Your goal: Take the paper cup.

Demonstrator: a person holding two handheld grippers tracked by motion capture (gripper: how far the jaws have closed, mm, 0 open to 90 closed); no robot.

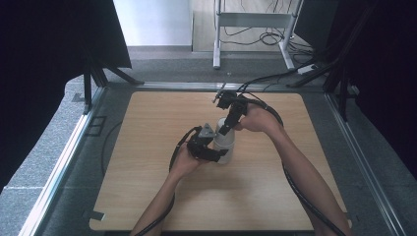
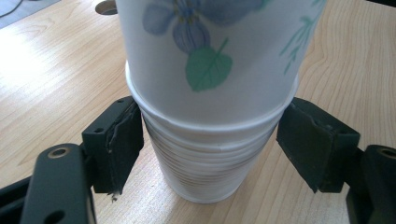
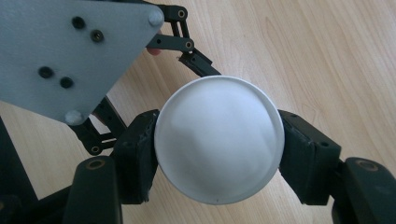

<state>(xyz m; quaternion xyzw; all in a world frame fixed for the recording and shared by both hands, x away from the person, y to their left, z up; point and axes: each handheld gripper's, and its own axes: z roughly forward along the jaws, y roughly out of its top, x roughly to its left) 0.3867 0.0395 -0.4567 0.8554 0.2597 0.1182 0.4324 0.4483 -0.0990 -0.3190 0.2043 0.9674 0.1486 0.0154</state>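
A stack of white paper cups [image 1: 225, 145] stands upside down in the middle of the wooden table [image 1: 147, 196]. In the left gripper view my left gripper [image 2: 210, 149] is shut on the ribbed lower part of the stack [image 2: 205, 168], one pad on each side. The top cup [image 2: 215, 46], printed with a blue flower and green leaves, sits a little raised over the stack. From above, my right gripper [image 3: 218, 154] is shut on the top cup [image 3: 218, 144], its pads against both sides of the round white base. The left gripper's grey plate [image 3: 70, 51] lies beside it.
Black cables trail from both grippers [image 1: 295, 191] across the table and off its front edge. Black curtains hang at both sides. A metal frame's legs [image 1: 216, 44] and loose cables stand on the floor beyond the far edge. A round hole [image 2: 105, 7] marks the tabletop.
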